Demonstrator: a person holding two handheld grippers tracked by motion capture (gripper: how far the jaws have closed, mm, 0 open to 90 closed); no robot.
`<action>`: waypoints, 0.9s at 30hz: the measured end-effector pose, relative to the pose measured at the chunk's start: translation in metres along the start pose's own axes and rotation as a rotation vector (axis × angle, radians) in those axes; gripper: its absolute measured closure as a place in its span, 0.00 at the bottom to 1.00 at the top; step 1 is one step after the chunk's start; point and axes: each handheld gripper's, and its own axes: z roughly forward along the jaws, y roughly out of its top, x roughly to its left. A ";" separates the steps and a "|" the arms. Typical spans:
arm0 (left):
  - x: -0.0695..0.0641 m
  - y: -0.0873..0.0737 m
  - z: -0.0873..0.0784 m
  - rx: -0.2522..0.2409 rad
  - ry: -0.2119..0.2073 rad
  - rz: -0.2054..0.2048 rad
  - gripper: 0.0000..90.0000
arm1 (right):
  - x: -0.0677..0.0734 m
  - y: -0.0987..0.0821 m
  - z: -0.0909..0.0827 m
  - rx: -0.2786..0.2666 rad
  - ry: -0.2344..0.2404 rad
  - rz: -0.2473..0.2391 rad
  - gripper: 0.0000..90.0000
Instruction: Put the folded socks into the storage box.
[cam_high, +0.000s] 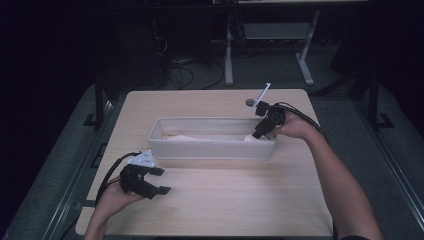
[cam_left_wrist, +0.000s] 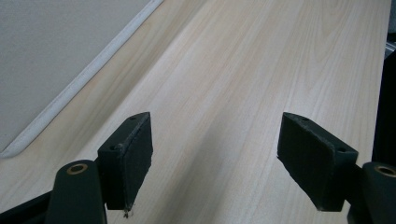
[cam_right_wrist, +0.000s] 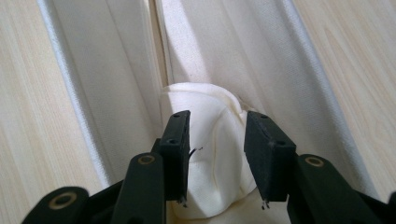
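Cloth (cam_right_wrist: 212, 154) bunched at right end of long white bin (cam_high: 210, 150), centre frame. Right hand-held gripper (cam_right_wrist: 217, 158) half open astride it, pads not pressing. Left hand-held gripper (cam_left_wrist: 215, 158) wide open, empty, over worktop (cam_high: 225, 200). Risk: cloth snags on jaw, drags out.

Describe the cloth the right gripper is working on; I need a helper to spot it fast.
On the wooden table stands a long white bin. At its right end, under the right gripper, lies a cream cloth, bunched into a soft lump. It is the only crumpled thing there, between the bin's smooth walls.
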 end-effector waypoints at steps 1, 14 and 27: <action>0.000 0.000 0.000 0.000 -0.001 -0.002 0.29 | 0.000 0.000 0.000 0.001 -0.001 0.000 0.68; -0.001 -0.002 -0.001 -0.004 0.001 -0.003 0.29 | 0.002 -0.002 0.006 0.047 0.022 -0.009 0.73; 0.000 -0.002 -0.001 -0.004 -0.003 -0.007 0.29 | 0.004 -0.003 0.014 0.077 0.034 -0.016 0.77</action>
